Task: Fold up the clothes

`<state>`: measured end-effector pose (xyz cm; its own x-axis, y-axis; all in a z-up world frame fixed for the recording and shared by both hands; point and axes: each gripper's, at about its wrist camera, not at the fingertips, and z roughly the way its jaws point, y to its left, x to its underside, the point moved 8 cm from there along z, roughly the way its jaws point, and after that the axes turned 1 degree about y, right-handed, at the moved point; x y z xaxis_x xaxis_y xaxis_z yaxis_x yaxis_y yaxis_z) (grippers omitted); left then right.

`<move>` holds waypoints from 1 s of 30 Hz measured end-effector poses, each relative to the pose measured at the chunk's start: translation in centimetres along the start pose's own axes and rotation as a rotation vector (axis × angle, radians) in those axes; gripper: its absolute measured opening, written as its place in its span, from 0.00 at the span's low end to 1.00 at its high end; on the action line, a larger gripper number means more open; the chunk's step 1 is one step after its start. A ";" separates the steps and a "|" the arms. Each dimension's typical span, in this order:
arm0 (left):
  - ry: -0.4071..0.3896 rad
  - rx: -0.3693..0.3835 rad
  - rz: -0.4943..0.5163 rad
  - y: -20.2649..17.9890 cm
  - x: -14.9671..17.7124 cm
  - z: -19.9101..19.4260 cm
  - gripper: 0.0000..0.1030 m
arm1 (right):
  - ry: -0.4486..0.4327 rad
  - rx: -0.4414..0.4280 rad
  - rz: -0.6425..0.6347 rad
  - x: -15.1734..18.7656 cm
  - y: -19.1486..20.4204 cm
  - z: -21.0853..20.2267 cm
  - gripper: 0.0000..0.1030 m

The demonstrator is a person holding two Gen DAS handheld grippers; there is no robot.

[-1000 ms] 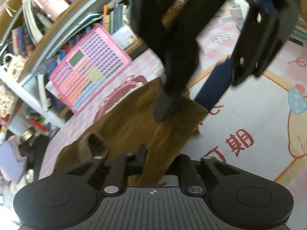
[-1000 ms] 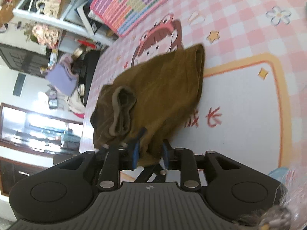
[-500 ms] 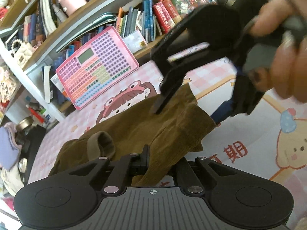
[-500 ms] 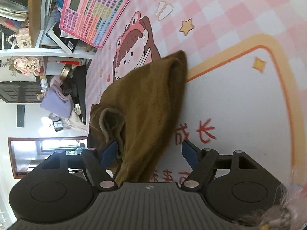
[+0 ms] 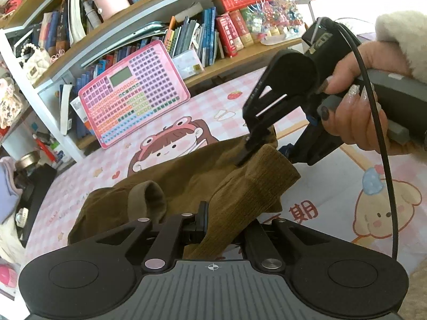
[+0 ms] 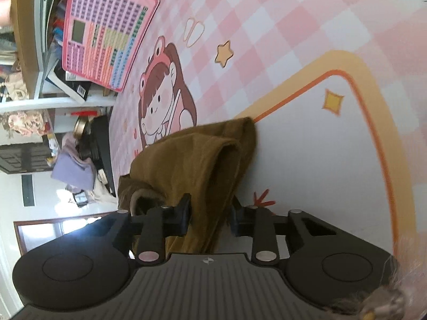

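Brown corduroy garment [image 5: 186, 184], 1 in number, lies bunched on the pink checked cartoon mat [image 5: 347, 186], its ribbed cloth thrown into soft folds and 1 rounded cuff-like loop [image 5: 145, 197] standing up at its left. Left gripper [image 5: 221, 226]: its 2 black fingers pinch a ridge of the ribbed cloth between them, the jaws narrow and closed against the fabric. Behind the garment, 1 pink rectangular keypad toy [image 5: 133, 93] with a grid of small coloured keys leans on the bookshelf [image 5: 160, 8], whose shelves carry upright books. Right gripper [image 5: 267, 152], seen from the left wrist camera, is held by 1 hand [image 5: 355, 98] in a fleecy sleeve [image 5: 400, 34]; 1 black finger tip touches the top fold of the garment. From the right wrist camera, the right gripper's 2 blue-padded fingers [image 6: 184, 216] stand moderately apart with a hanging fold of the garment [image 6: 202, 165] between them; whether the pads press the cloth cannot be told.
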<state>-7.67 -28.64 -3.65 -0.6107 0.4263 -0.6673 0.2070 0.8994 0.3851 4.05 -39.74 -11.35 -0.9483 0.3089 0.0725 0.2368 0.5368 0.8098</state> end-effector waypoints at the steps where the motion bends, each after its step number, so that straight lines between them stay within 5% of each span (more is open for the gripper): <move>1: -0.002 0.002 -0.003 0.0 0.0 -0.1 0.04 | -0.006 0.002 0.004 -0.1 -0.2 -0.1 0.27; 5: -0.004 0.007 -0.014 -0.2 0.2 -0.5 0.04 | -0.026 0.002 0.012 -0.4 -0.7 -0.7 0.28; 8: -0.005 0.013 -0.035 0.0 0.4 -0.9 0.04 | -0.042 -0.019 -0.008 -0.3 -0.3 -1.2 0.13; 13: -0.014 0.046 -0.078 0.2 0.4 -1.4 0.04 | -0.085 -0.052 -0.080 -0.4 1.6 -2.4 0.11; 20: -0.010 0.104 -0.127 0.2 0.9 -1.5 0.04 | -0.087 0.014 -0.058 0.1 0.4 -2.2 0.11; 30: -0.100 0.186 -0.364 5.6 0.4 -3.7 0.04 | -0.166 -0.079 -0.256 0.9 9.9 -3.9 0.11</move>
<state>-9.56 -23.78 0.56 -0.5945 0.0766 -0.8004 0.1318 0.9913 -0.0030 4.76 -37.20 -1.02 -0.9260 0.2993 -0.2302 -0.0285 0.5526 0.8329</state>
